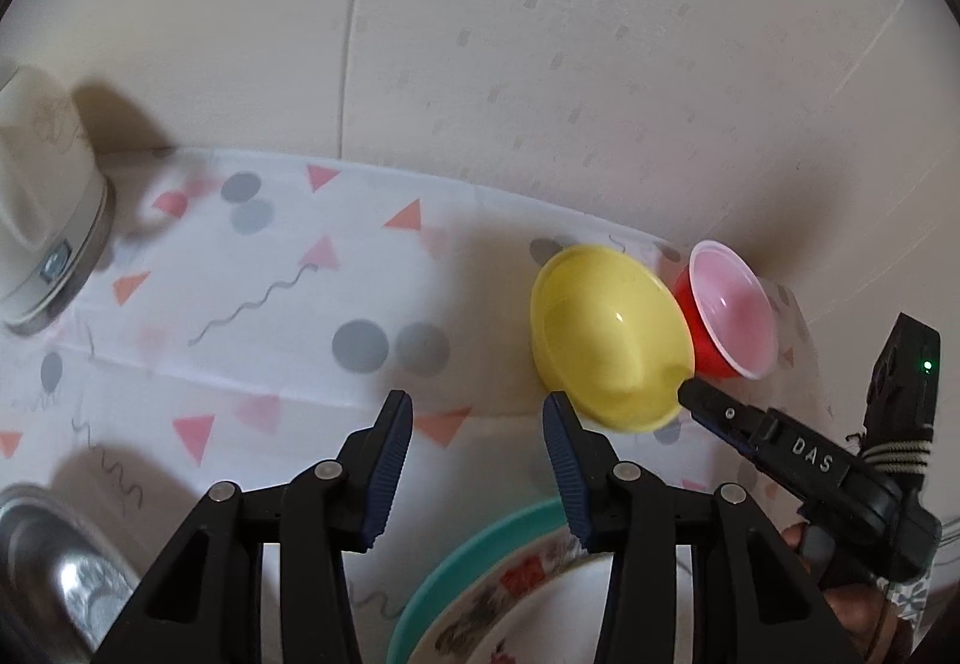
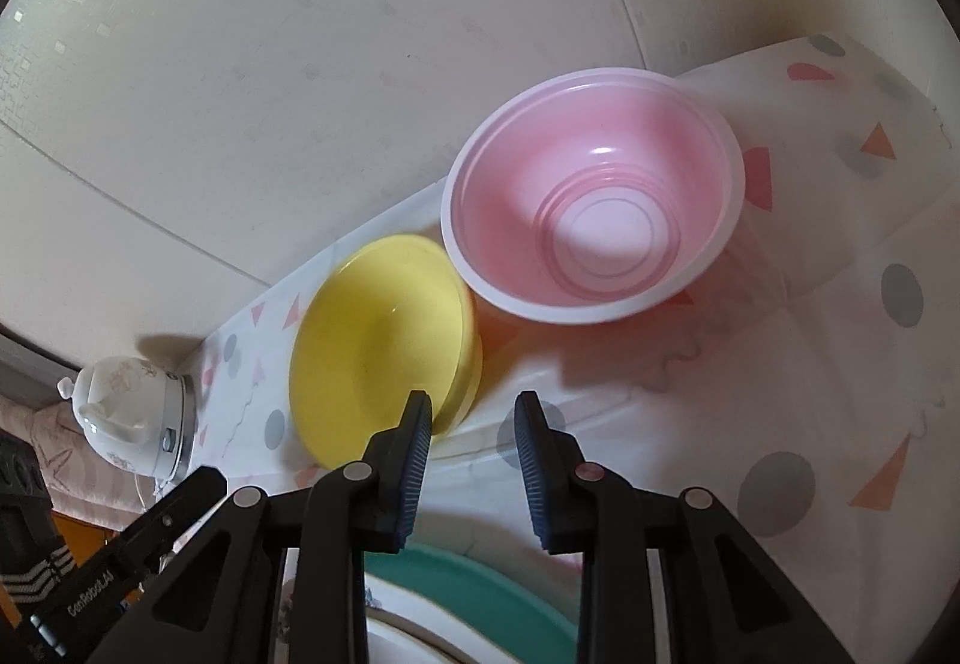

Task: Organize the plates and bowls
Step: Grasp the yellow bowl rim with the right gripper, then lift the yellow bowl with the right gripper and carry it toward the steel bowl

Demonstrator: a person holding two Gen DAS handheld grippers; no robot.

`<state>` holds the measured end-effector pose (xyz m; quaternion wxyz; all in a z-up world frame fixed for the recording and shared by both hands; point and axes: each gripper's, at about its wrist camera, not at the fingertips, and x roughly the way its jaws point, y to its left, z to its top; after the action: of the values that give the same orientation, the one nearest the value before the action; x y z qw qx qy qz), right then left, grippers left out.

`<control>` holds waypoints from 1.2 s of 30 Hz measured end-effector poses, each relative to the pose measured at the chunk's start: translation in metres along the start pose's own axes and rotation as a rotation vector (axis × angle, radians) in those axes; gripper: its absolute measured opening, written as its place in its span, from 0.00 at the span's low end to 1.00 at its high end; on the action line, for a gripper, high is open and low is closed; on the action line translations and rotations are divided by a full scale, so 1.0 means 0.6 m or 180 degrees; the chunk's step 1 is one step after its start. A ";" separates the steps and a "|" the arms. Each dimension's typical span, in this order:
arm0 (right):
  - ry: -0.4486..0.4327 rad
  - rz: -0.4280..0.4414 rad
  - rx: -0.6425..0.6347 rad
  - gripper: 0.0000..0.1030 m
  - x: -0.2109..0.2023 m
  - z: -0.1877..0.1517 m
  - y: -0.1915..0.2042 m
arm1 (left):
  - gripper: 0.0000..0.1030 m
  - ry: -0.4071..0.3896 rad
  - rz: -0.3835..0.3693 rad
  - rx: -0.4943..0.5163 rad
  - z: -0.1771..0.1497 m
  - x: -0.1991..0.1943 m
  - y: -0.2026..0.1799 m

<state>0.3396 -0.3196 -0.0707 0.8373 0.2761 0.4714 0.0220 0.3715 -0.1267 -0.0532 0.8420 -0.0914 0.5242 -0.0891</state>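
Right gripper [image 2: 474,424] jaws apart, yellow bowl [image 2: 378,340] just beyond left finger.

Left hand-held gripper [image 1: 477,445]: black angular arms, silver rivets, ribbed dark-blue pads. Right hand-held gripper [image 2: 474,436] same build; seen from the left wrist, white "DAS" lettering, green LED, striped strap.

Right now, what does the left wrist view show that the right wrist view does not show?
Only the left wrist view shows a steel bowl at its lower left and the red outside of the pink bowl. Only the right wrist view shows that bowl's ringed bottom. Both share the yellow bowl, the white teapot, the teal plate and the patterned cloth.
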 end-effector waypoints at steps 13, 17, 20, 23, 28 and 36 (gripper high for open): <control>0.0024 -0.0066 -0.0204 0.18 0.013 0.010 0.017 | 0.32 0.0181 -0.0238 0.0146 0.045 0.061 -0.031; 0.0045 -0.0097 -0.0258 0.16 0.016 0.013 0.022 | 0.29 0.0234 -0.0243 0.0218 0.051 0.082 -0.043; 0.0079 -0.0054 -0.0194 0.16 0.014 0.015 0.014 | 0.28 0.0254 -0.0268 0.0220 0.055 0.094 -0.042; 0.0128 0.0000 -0.0081 0.20 0.016 0.018 0.003 | 0.25 0.0330 -0.0248 0.0169 0.056 0.107 -0.036; 0.0116 -0.0022 -0.0177 0.15 0.018 0.014 0.007 | 0.10 0.0340 -0.0293 0.0195 0.053 0.110 -0.034; 0.0214 0.0080 -0.0285 0.12 0.032 0.016 0.027 | 0.10 0.0233 -0.0169 -0.0001 0.034 0.082 -0.001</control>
<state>0.3618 -0.3044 -0.0741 0.8322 0.2434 0.4943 0.0629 0.4110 -0.1379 -0.0868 0.8196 -0.1022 0.5520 -0.1146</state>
